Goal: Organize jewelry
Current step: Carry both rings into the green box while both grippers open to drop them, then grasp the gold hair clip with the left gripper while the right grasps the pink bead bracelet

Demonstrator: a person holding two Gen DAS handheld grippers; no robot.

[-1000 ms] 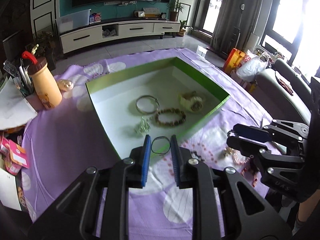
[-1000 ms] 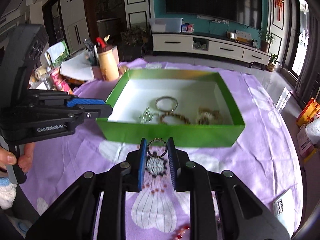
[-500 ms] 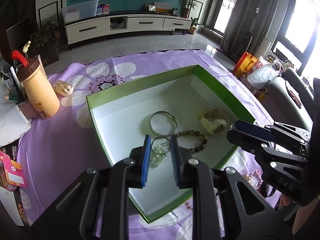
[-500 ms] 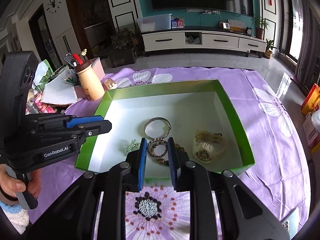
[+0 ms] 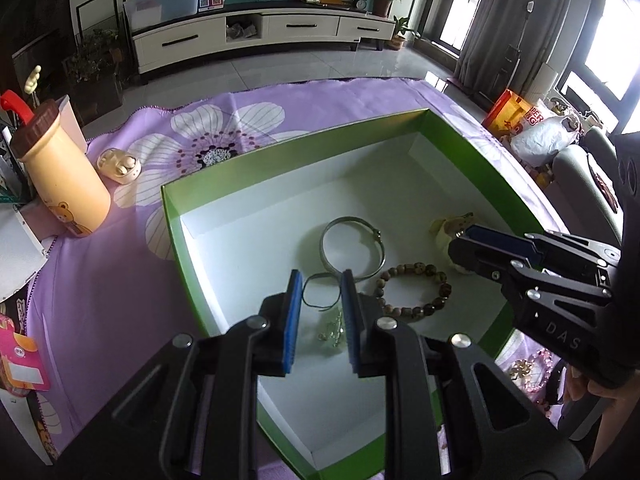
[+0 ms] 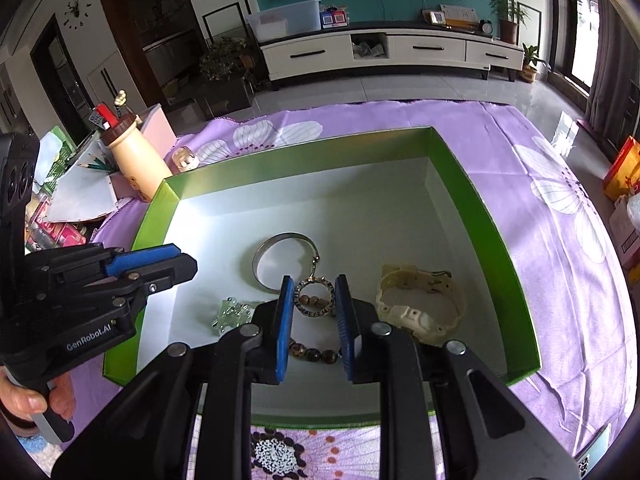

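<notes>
We read "GenRobot.AI" in white on the black body of the left gripper [image 6: 152, 262], at the lower left of the right wrist view, and "DAS" on the black body of the right gripper [image 5: 472, 244], lower right of the left wrist view. On the red-and-yellow bag [image 5: 516, 114] at upper right, partial letters "PER" show

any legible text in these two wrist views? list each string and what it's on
"GenRobot.AI" – side of the left gripper, right wrist view.
"DAS" – body of the right gripper, left wrist view; more letters may be cut off.
"PER" – orange bag on the floor, partly hidden.
Too small or blurred: pink packet, the bottle print, items on the TV cabinet, wall clock numerals.
</notes>
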